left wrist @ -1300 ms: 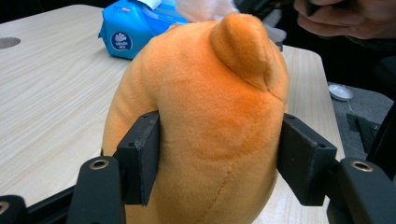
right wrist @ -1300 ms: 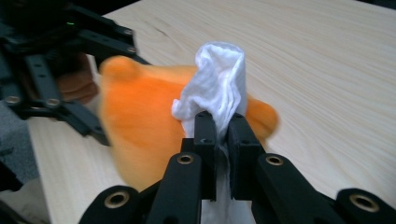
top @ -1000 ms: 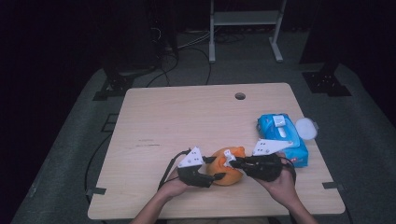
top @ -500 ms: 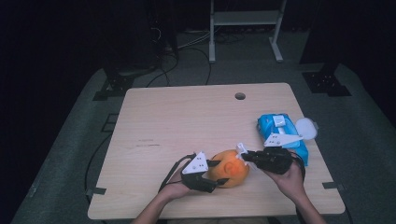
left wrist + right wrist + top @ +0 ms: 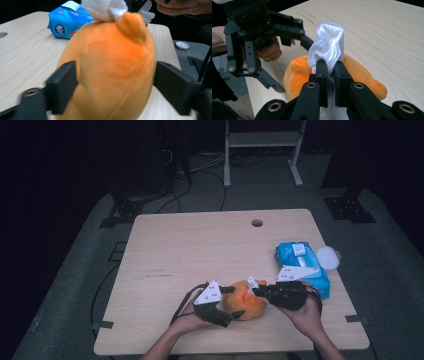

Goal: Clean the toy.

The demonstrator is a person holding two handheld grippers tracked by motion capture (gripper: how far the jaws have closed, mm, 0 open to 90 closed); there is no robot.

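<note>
An orange plush toy [image 5: 247, 300] lies near the table's front edge. My left gripper [image 5: 237, 302] reaches round it from the left. Its jaws have just been opening and now stand wide on either side of the plush [image 5: 112, 70] without squeezing it. From the right, my right gripper [image 5: 256, 291] is shut on a white wipe [image 5: 328, 42], pressed against the top of the plush [image 5: 297, 72]. The wipe [image 5: 105, 8] bunches up above the toy.
A blue pack of wipes [image 5: 300, 265] lies at the right edge of the wooden table [image 5: 200, 250], a round white lid [image 5: 327, 256] beside it. A small hole [image 5: 257, 223] is at the table's back. Cables and stand legs sit on the floor beyond.
The left gripper's jaws have spread apart around the plush, which looks rounder now. The right gripper with the wipe has shifted slightly on the toy's top.
</note>
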